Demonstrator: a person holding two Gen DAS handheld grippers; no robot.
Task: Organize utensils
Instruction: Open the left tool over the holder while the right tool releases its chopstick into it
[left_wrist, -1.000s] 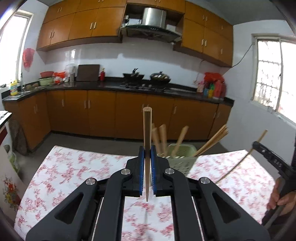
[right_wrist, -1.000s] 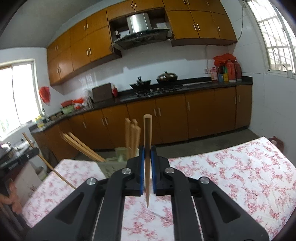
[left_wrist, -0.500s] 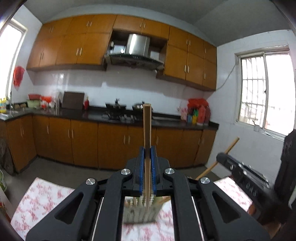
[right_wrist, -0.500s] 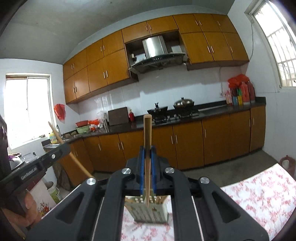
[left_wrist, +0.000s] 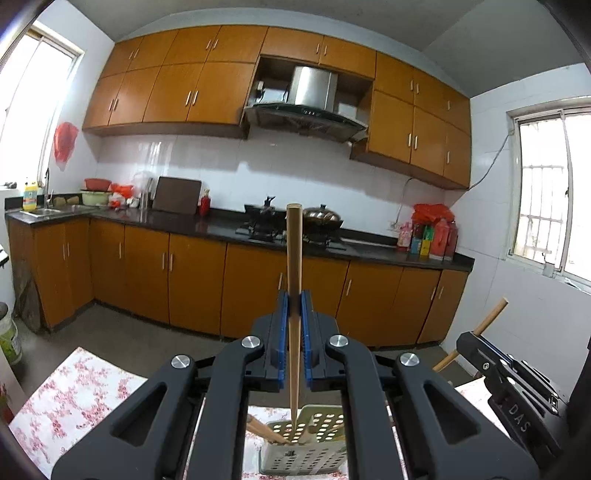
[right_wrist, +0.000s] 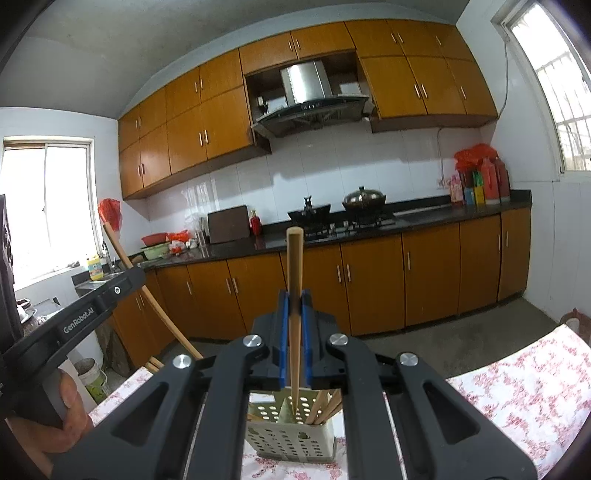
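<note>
In the left wrist view my left gripper (left_wrist: 294, 308) is shut on an upright wooden chopstick (left_wrist: 294, 258). Its thin tip hangs just over the pale green perforated utensil holder (left_wrist: 306, 456), which holds other chopsticks (left_wrist: 264, 432). In the right wrist view my right gripper (right_wrist: 294, 306) is shut on a second upright chopstick (right_wrist: 294, 266), tip down over the same holder (right_wrist: 290, 441) with several chopsticks (right_wrist: 325, 404) leaning inside. Each view shows the other gripper at its edge, the right gripper (left_wrist: 513, 387) and the left gripper (right_wrist: 88, 310), with its chopstick slanting.
The holder stands on a table with a red-flowered cloth (left_wrist: 74, 398), also seen at the right (right_wrist: 517, 384). A person's hand (right_wrist: 48, 424) grips the left tool. Behind are orange kitchen cabinets (left_wrist: 184, 288), a dark counter and a stove with pots (right_wrist: 364, 201).
Both grippers have risen and come in over the holder, which now sits low between the fingers instead of ahead. The chopsticks stay clamped, their tips now above its opening.
</note>
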